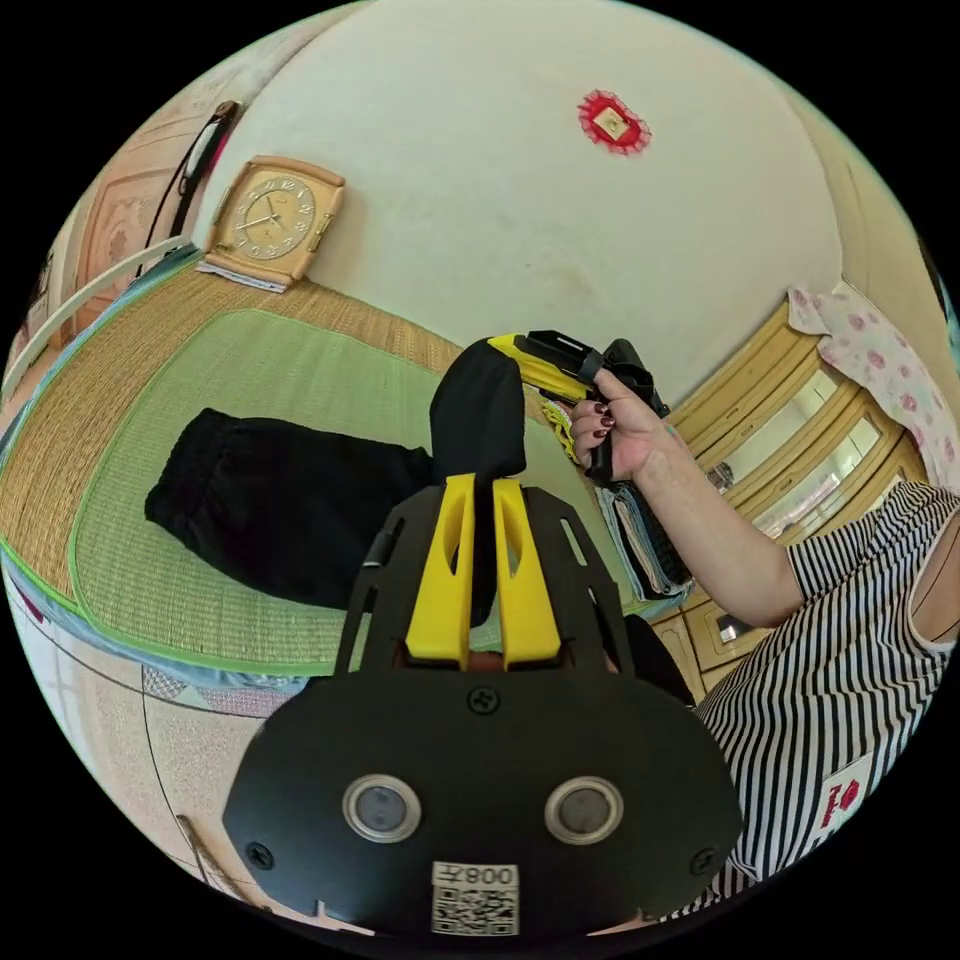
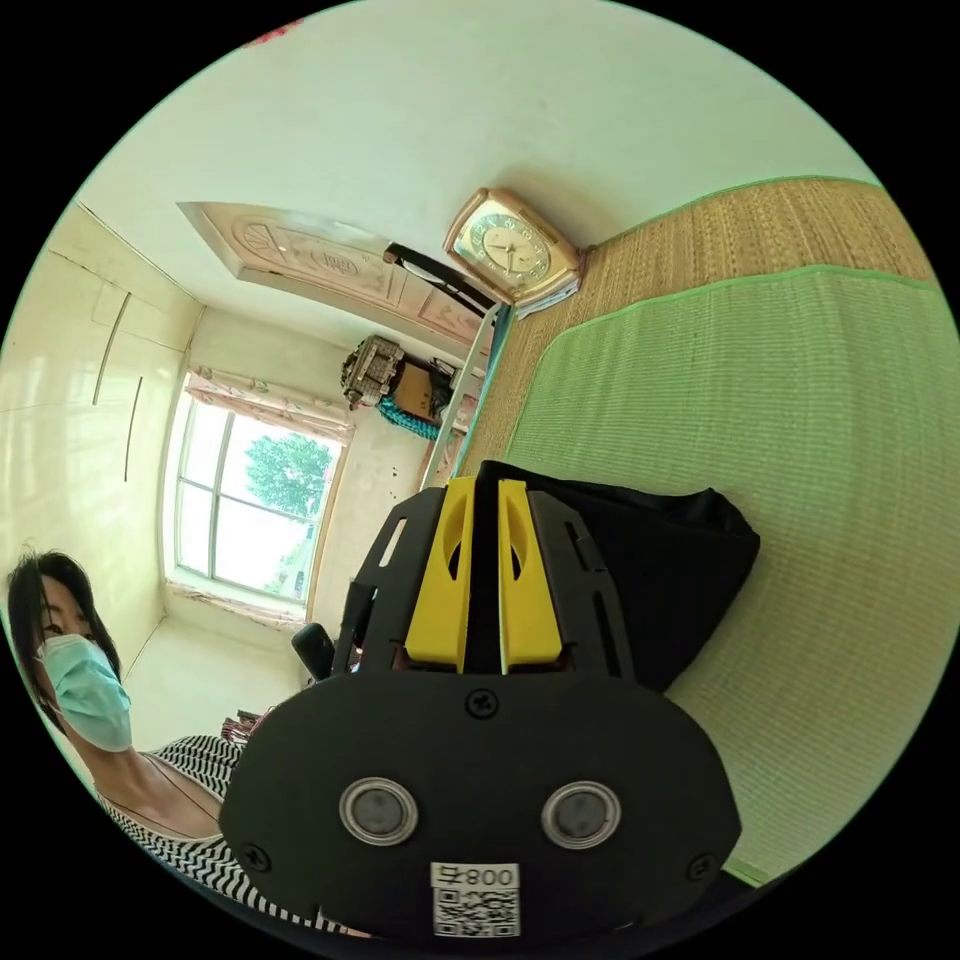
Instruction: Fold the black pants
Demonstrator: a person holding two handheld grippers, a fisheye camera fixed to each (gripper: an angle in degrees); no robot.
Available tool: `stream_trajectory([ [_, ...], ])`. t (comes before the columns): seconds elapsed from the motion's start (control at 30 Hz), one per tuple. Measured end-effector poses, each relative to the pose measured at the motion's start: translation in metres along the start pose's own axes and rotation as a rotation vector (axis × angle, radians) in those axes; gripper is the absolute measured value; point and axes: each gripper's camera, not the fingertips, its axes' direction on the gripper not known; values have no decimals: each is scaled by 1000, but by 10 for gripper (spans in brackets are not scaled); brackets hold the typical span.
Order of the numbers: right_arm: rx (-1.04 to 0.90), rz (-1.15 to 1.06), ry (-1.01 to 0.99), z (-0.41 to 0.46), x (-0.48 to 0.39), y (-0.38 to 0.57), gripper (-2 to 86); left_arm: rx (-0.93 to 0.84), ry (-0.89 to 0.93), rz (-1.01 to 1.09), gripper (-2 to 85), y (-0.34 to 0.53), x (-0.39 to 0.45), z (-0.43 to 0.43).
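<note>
Both hand-held grippers (image 1: 482, 490) (image 2: 486, 495) pinch black pants (image 1: 280, 505) over mat (image 1: 140, 570).

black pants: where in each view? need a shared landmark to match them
Left gripper view: black pants lie centre-left on the green mat, one end lifted into the left gripper.
Right gripper view: pants sit centre, right of the right gripper, over the mat.
Shared landmark: clock leaning on the wall.
</note>
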Motion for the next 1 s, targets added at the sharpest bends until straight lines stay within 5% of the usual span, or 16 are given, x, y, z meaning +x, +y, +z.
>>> stream_trajectory([
  [0.47,-205,37,110,176,-78,-102,26,38,12,-357,29,-2,-229,-78],
  [1.0,-303,-79,119,254,-162,-160,4,221,-41,-531,11,6,-320,-132],
])
